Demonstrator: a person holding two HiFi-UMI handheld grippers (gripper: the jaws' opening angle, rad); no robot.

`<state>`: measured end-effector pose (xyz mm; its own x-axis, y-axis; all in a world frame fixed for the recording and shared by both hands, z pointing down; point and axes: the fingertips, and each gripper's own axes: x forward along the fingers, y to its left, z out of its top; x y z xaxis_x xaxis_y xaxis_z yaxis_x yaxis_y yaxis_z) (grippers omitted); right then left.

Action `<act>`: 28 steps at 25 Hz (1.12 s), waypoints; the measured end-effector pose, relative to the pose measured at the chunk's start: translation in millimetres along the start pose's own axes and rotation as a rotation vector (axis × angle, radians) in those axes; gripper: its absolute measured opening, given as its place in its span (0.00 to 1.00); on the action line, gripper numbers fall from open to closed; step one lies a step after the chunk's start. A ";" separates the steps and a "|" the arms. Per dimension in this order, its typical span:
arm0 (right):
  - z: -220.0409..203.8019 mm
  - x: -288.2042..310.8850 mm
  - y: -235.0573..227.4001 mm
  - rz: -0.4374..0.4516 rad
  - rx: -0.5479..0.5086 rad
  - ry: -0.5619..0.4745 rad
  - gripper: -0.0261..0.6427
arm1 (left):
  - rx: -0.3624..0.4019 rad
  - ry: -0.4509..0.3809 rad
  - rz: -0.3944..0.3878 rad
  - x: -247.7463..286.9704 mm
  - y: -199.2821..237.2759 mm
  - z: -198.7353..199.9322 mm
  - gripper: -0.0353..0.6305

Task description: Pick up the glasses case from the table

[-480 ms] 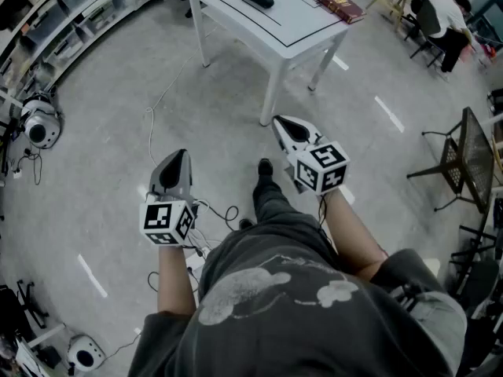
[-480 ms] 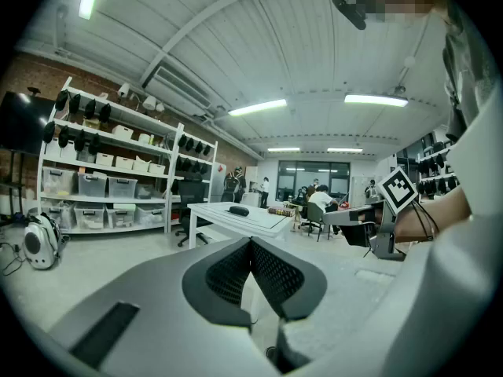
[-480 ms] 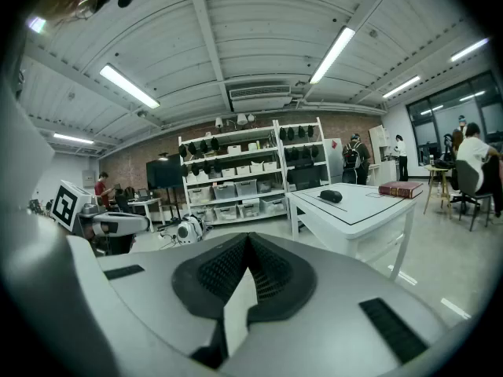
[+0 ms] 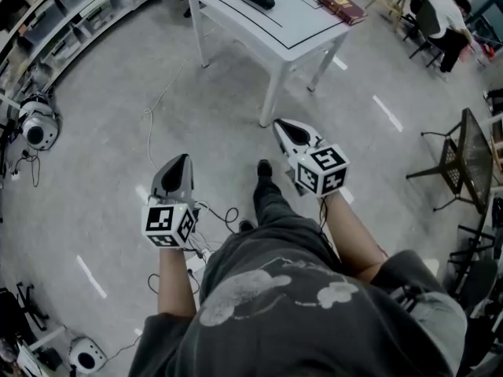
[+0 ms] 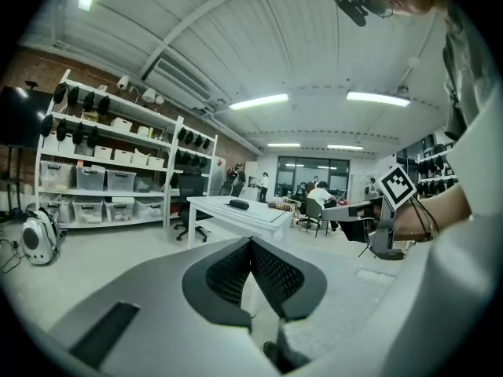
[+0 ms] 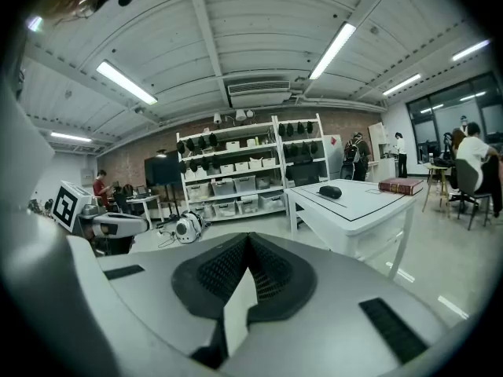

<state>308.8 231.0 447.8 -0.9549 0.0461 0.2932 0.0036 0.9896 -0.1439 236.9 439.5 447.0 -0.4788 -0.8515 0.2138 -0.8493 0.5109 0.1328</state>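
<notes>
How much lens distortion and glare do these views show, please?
Head view: strong barrel bending, the white table splays, light even. Left gripper view: black fisheye corners, ceiling strip light blown out. Right gripper view: same curving; glasses case small yet sharp.
</notes>
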 end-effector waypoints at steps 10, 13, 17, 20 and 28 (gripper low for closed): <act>8.6 35.3 -38.7 -0.067 0.060 -0.007 0.04 | -0.017 -0.016 -0.006 43.6 29.2 20.9 0.06; 19.6 51.1 -58.6 -0.082 0.065 -0.016 0.04 | -0.001 -0.010 -0.008 66.2 37.5 29.7 0.06; 28.6 80.7 -86.7 -0.086 0.084 -0.014 0.04 | 0.005 0.009 -0.001 99.4 50.0 35.4 0.06; 35.9 107.9 -112.0 -0.078 0.102 -0.004 0.04 | -0.002 0.027 0.014 129.6 59.5 40.7 0.06; 66.1 180.0 -178.7 -0.047 0.125 0.002 0.04 | 0.016 0.026 0.056 215.0 83.6 75.8 0.06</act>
<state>116.6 53.4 463.8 -0.9527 0.0004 0.3041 -0.0782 0.9660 -0.2463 46.1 290.2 430.7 -0.5196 -0.8183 0.2458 -0.8250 0.5553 0.1046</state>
